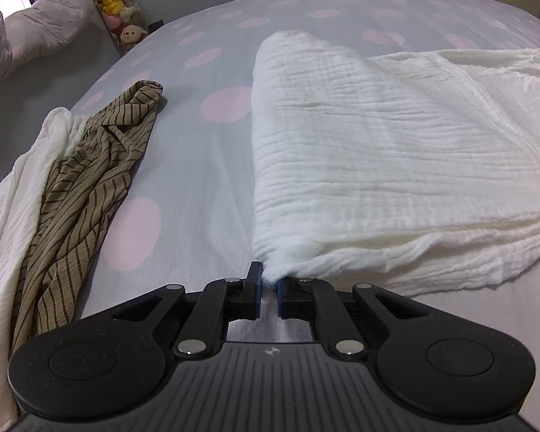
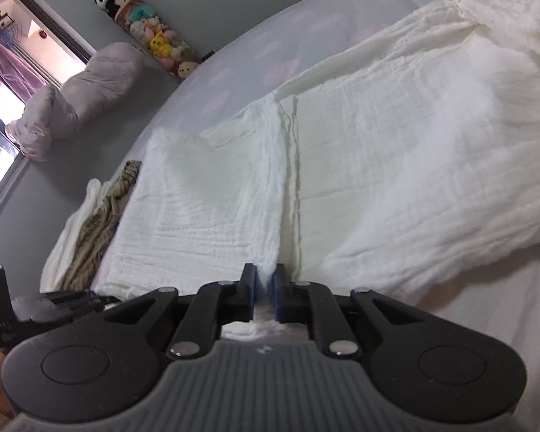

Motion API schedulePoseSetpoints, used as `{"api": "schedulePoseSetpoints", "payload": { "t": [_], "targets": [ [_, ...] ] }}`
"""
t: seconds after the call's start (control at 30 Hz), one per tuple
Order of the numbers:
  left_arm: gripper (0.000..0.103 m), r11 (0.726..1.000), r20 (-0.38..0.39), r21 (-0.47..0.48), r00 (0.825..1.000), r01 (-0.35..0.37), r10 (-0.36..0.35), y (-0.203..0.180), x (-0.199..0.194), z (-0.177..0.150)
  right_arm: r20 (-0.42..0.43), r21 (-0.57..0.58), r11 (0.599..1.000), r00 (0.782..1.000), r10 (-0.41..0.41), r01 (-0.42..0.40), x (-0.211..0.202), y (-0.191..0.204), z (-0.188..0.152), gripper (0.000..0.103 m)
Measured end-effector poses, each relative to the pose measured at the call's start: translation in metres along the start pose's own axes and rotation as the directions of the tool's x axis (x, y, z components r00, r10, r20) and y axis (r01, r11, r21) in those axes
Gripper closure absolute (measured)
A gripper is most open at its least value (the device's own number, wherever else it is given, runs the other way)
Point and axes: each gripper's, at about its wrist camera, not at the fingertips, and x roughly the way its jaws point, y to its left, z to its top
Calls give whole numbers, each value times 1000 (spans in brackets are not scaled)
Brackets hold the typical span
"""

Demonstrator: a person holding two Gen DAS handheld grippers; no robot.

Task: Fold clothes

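A white crinkled muslin cloth lies spread over the bed. Its left part is lifted and folding over toward the right. My left gripper is shut on the near corner of that lifted flap. In the right wrist view the same white cloth fills the middle and right, with a raised fold ridge running away from the fingers. My right gripper is shut on the cloth's near edge at that ridge. The left gripper's body shows at the lower left of that view.
A striped olive-brown garment lies crumpled on another white cloth at the bed's left edge. The bed sheet is grey with pink dots. A pillow and a column of plush toys stand by the far wall.
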Motion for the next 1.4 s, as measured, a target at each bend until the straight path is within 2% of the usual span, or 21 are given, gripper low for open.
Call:
{"api": "schedulePoseSetpoints", "payload": {
  "t": [0.07,0.1,0.3,0.4,0.5,0.6,0.73,0.87,1.0,1.07,1.17,1.23,1.4],
  "targets": [
    [98,1000,-2,-5,1000,15,-15,2,-1,-1,17,8,1000,1000,0,0,-3,0,4,67],
    [98,1000,-3,-8,1000,22,-22,3,0,-1,26,12,1000,1000,0,-1,-4,0,6,64],
    [97,998,-7,-21,999,53,-53,8,1,-1,70,36,999,998,-1,-1,-11,1,18,53],
    [97,998,-14,-19,998,67,-67,10,3,-1,50,46,999,999,-7,5,0,1,32,38],
    [97,997,-20,-36,998,67,-68,11,4,-1,-11,26,999,1000,-21,22,23,5,50,37],
    [97,996,-14,-66,998,65,-66,11,3,-3,-57,18,998,997,-56,57,46,7,66,41],
    [97,991,2,-108,997,81,-82,15,2,-6,-63,26,998,996,-60,62,66,7,76,48],
    [97,979,2,-164,993,119,-120,24,1,-7,-61,34,998,997,-47,49,77,14,84,76],
    [97,966,-4,-209,988,150,-154,31,-3,-9,-76,41,999,997,-24,27,85,24,91,78],
    [97,961,-9,-226,986,159,-165,34,-6,-10,-87,27,998,994,-58,61,89,26,94,91],
    [95,963,-15,-213,985,166,-174,35,-12,-13,-77,14,997,994,-72,73,79,31,100,92],
    [90,963,-19,-207,984,170,-177,35,-15,-16,-58,-17,997,996,-72,71,65,39,109,92],
    [90,960,-9,-213,982,183,-190,34,-26,-16,-25,-109,990,995,-96,93,25,71,144,92]
  ]
}}
